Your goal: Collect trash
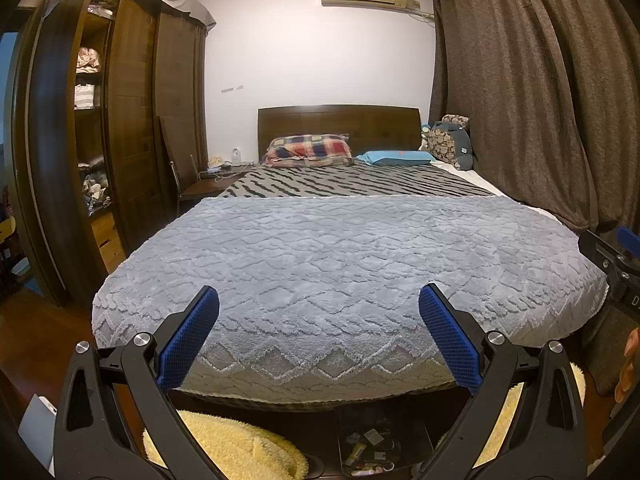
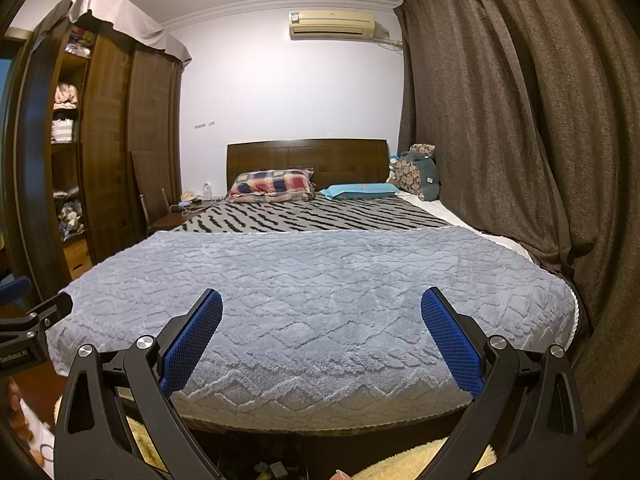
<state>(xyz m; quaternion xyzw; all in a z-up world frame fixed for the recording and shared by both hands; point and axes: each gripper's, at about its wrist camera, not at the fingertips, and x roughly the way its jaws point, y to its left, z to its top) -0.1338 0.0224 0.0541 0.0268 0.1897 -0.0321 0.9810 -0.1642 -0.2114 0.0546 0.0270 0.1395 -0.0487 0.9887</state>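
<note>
Both grippers are spread wide with nothing between their blue pads: the left gripper (image 1: pixel 319 334) and the right gripper (image 2: pixel 322 336) are held side by side at the foot of the bed, aimed along it toward the headboard (image 1: pixel 338 124). Nearest, and below the tongs rather than ahead of them, lies what looks like the trash (image 1: pixel 370 454): small wrappers and scraps in a dark tray (image 1: pixel 342 446) on the floor, under the bed's foot edge, between the yellow rugs (image 1: pixel 224 440). In the left view it sits low and just right of centre between the fingers; in the right view only a few bits (image 2: pixel 276 468) show at the bottom edge, left of centre. So it lies between the two grippers, seemingly nearer the left, and either must tip downward to reach it. No long axis can be made out. Farther off, the grey blanket (image 1: pixel 340 256) and striped cover (image 1: pixel 352 182) appear bare of litter, then pillows (image 1: pixel 310 150).
</note>
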